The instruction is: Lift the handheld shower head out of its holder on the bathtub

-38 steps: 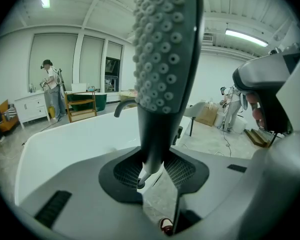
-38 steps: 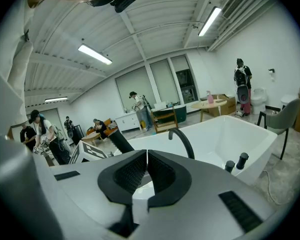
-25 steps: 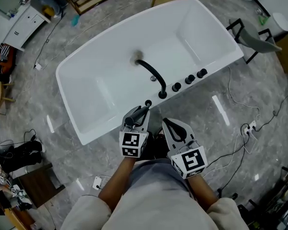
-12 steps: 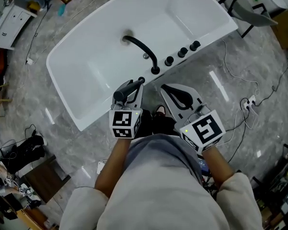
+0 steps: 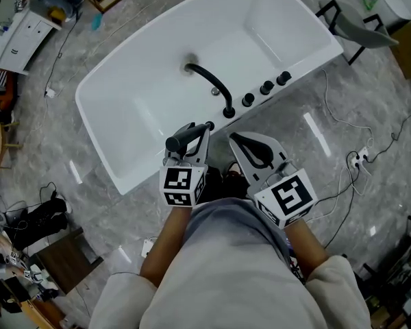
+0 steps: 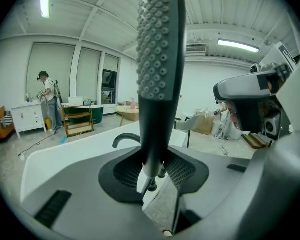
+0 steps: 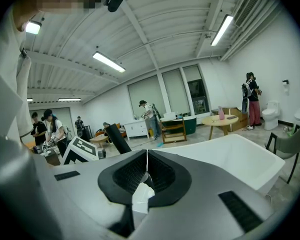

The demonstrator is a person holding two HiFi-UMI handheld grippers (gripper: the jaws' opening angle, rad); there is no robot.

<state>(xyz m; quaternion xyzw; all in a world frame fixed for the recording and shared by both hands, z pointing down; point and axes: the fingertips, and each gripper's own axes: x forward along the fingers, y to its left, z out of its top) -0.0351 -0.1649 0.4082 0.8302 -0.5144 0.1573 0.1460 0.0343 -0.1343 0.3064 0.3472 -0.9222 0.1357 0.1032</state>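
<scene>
Shower head (image 6: 159,59) stands nearly upright in left claw (image 6: 155,180).

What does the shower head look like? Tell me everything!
The shower head is a dark grey stick, plastic-looking, with rows of small rubbery bumps down one face and a thin shiny neck below. It stands up, clamped in the jaws of the left gripper, by the near rim of the white bathtub.

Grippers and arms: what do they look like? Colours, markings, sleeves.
Left gripper and right gripper: grey bodies, black textured pads, each with a white cube bearing black square markers. No cables visible. Light beige sleeves, forearms bare.
</scene>
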